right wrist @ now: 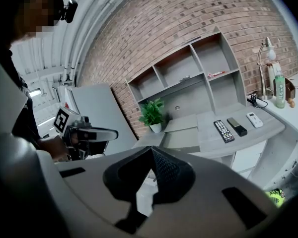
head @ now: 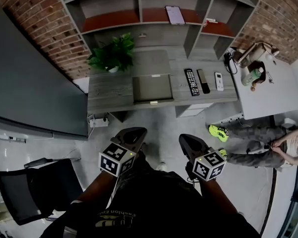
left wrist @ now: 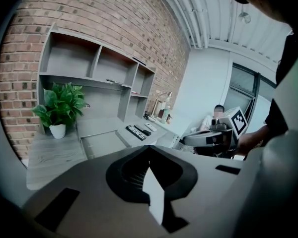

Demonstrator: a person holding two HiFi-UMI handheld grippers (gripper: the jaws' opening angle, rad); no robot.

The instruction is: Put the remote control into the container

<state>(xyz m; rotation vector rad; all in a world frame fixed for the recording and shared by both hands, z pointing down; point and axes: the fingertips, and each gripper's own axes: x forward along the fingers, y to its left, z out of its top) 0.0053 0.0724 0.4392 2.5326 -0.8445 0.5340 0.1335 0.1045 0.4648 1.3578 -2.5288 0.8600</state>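
Remote control: you have three lying side by side on the desk (head: 109,90), right of the container. The black, many-buttoned remote control (head: 191,82) lies nearest it, then a slim dark remote (head: 203,81) and a white remote (head: 219,81). The task does not say which one.
Handling: it is likely light, rigid plastic, and smooth enough to slide. It should take a firm pinch without harm.
Where to grip: close across the narrow width, near the middle of its length, so it hangs level. Avoid the ends.
Container: the shallow grey container (head: 153,88) is set into the desk and looks empty.
Left gripper: your left gripper (head: 132,134) has its jaws closed tip to tip with nothing held. It is well short of the desk.
Right gripper: your right gripper (head: 187,142) is likewise closed and empty, held low beside the left.
Surroundings: a potted plant (head: 112,56) stands behind the container, clear of the path.
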